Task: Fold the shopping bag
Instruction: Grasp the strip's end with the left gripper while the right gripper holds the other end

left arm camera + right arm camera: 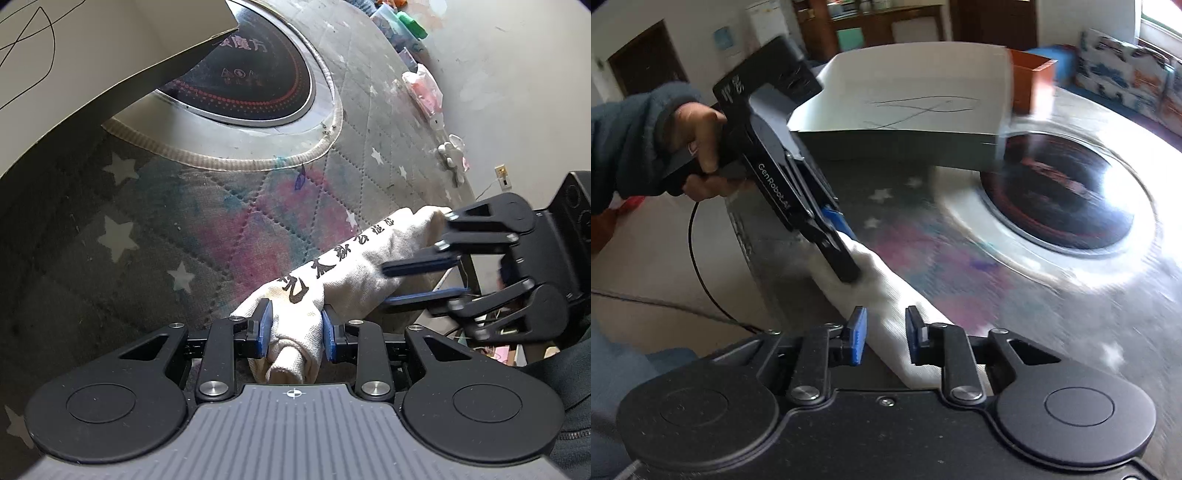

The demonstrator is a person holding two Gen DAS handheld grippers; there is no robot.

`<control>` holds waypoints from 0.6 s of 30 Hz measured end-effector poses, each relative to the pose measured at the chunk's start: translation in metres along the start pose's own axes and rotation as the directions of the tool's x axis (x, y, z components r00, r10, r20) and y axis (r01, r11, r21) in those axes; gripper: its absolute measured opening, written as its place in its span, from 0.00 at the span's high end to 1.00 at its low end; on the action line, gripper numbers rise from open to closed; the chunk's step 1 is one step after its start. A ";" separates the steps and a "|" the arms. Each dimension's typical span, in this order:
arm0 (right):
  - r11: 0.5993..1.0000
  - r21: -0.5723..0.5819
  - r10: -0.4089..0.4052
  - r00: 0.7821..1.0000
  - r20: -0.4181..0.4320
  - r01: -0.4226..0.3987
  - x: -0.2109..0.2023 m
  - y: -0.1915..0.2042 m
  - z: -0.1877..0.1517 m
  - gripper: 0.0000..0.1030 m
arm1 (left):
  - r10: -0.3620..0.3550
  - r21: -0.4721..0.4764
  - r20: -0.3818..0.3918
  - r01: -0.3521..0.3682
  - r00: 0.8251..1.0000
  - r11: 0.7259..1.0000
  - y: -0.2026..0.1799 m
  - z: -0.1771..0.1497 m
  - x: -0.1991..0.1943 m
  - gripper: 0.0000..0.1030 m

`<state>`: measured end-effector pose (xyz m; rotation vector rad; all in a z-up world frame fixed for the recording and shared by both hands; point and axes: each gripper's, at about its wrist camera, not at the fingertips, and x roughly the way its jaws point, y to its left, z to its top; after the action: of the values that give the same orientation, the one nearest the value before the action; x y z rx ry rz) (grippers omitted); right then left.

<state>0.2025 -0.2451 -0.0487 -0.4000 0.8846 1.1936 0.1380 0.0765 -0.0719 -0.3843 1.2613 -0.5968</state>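
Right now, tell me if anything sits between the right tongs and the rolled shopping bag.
Nothing visible does. The rolled shopping bag already runs between the right tongs, though the blur hides whether the pads press it. The left tongs clamp its other end. The white box and the round cooktop lie farther back on the quilted mat.

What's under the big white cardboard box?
The white cardboard box sits over part of the round black cooktop set in the grey star-patterned quilted cover. The rest beneath it is hidden.

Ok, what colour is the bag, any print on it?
Cream bag with black characters; clearest in the left wrist view.
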 end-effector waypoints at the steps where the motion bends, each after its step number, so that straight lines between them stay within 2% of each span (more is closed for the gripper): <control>1: 1.000 0.017 -0.010 1.000 -0.008 0.010 0.005 -0.003 0.001 0.87 | -0.004 -0.003 0.007 0.004 1.000 1.000 0.001 -0.001 0.000 0.71; 4: 0.998 0.061 -0.033 0.999 -0.028 0.035 0.017 -0.011 0.001 1.00 | -0.019 -0.007 0.017 0.019 1.000 1.000 0.003 -0.001 0.000 0.71; 8: 0.995 0.092 -0.040 0.999 -0.032 0.043 0.018 -0.014 0.000 1.00 | -0.002 0.025 0.033 0.001 0.999 1.000 -0.002 -0.003 -0.009 0.69; 10: 0.995 0.087 -0.045 0.998 -0.033 0.048 0.019 -0.013 0.000 1.00 | 0.033 0.084 0.094 -0.041 0.995 0.996 -0.015 -0.007 -0.028 0.69; 14: 0.993 0.118 -0.021 0.999 -0.029 0.025 0.020 -0.018 -0.001 1.00 | 0.016 0.164 0.168 -0.044 0.986 0.985 -0.045 -0.017 -0.048 0.71; 18: 0.995 0.092 -0.035 0.999 -0.024 0.037 0.020 -0.014 -0.003 1.00 | 0.128 0.275 0.172 -0.172 0.977 0.946 -0.087 -0.027 -0.032 0.75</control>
<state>0.2156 -0.2395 -0.0687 -0.3537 0.9441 1.1128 0.0885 0.0290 -0.0044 -0.0854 1.0281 -0.5991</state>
